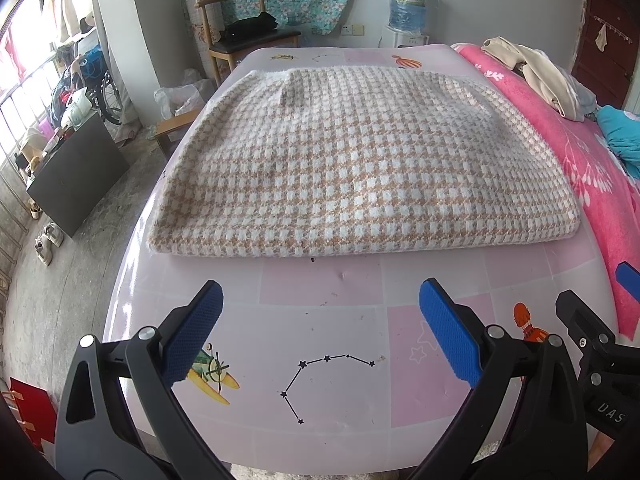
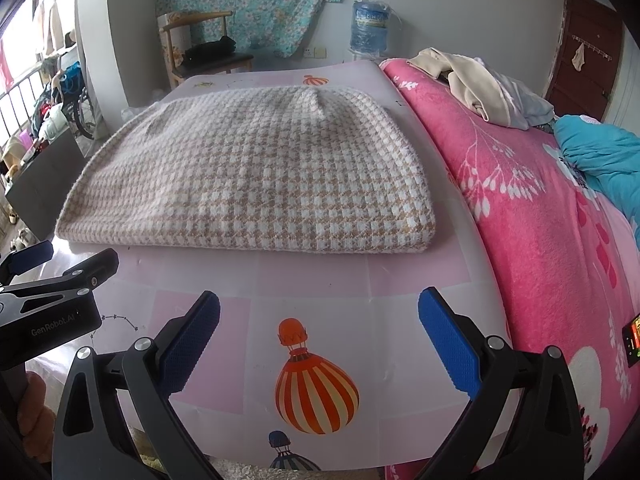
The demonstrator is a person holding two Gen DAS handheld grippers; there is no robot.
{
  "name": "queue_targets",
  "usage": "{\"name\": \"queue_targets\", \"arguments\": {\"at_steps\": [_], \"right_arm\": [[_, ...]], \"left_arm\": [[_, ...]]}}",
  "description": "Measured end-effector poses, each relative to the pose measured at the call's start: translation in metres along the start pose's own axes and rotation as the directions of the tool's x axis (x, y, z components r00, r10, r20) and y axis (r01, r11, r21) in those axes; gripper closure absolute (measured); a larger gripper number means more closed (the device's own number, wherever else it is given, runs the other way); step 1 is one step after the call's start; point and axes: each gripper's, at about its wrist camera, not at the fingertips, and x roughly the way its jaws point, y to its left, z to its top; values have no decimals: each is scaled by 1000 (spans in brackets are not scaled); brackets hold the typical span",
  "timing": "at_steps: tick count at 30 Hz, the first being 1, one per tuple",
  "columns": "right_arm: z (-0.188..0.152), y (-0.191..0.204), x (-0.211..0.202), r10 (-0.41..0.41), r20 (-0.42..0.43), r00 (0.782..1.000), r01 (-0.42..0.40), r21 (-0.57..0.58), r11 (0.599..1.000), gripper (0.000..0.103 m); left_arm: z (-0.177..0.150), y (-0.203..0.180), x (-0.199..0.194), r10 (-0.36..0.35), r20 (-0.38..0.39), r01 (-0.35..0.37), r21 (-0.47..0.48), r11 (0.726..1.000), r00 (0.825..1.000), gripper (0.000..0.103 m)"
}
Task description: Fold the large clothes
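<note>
A tan-and-white houndstooth garment [image 1: 352,160] lies folded into a flat rectangle on a pink patterned table [image 1: 320,340]; it also shows in the right wrist view [image 2: 256,176]. My left gripper [image 1: 320,300] is open and empty, hovering over the table's near part, a short way in front of the garment's near edge. My right gripper [image 2: 318,308] is open and empty, at the same distance, to the right of the left one. The right gripper's side shows at the right edge of the left view [image 1: 588,332].
A pink floral blanket [image 2: 540,208] covers a bed right of the table, with beige clothes [image 2: 472,84] and a teal cloth [image 2: 600,152] on it. A wooden chair [image 1: 248,36] and a water jug [image 1: 408,4] stand beyond the table. Floor clutter lies left.
</note>
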Motion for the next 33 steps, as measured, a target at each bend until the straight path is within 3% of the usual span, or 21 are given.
{"name": "queue_targets", "arguments": {"at_steps": [33], "right_arm": [[0, -3, 0, -3, -1, 1000, 3, -2, 1000, 6]], "left_arm": [[0, 1, 0, -2, 0, 2, 0, 1000, 1000, 8]]}}
